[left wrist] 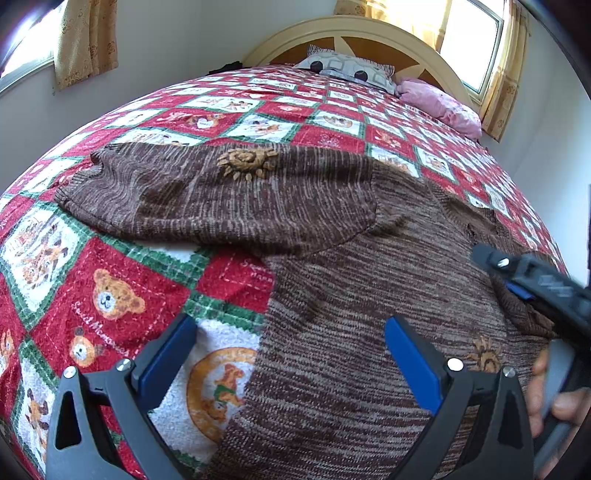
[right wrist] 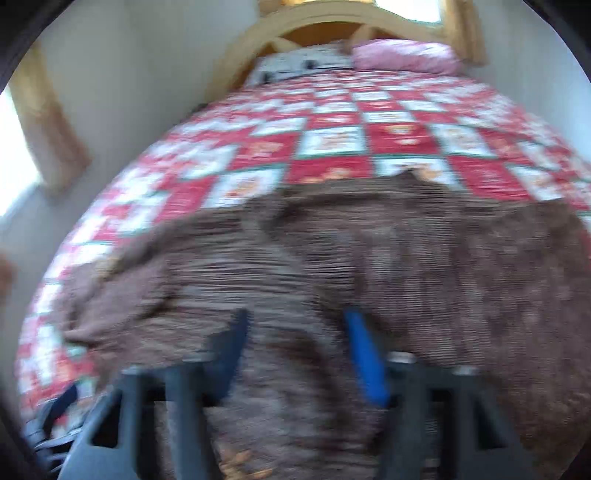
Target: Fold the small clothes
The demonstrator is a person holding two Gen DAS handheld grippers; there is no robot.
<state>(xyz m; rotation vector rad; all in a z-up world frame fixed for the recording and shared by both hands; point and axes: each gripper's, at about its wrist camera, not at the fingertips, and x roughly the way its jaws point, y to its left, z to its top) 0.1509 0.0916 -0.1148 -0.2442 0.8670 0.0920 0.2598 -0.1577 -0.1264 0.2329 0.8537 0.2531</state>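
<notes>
A brown knit sweater (left wrist: 351, 295) lies flat on the bed, one sleeve (left wrist: 221, 199) stretched out to the left with a tan embroidered flower (left wrist: 245, 162) on it. My left gripper (left wrist: 291, 332) is open, hovering over the sweater's left edge, one finger over the quilt and the other over the knit. My right gripper (left wrist: 506, 280) comes in from the right above the sweater's far side, with a hand (left wrist: 554, 398) on its handle. The right wrist view is blurred. There the right gripper (right wrist: 295, 332) stands open just above the sweater (right wrist: 406, 258), with no fabric pinched.
The bed is covered by a red, white and green teddy-bear quilt (left wrist: 110, 295). A grey patterned pillow (left wrist: 351, 70) and a pink pillow (left wrist: 439, 103) lie against the curved headboard (left wrist: 369, 29). Curtained windows and walls flank the bed.
</notes>
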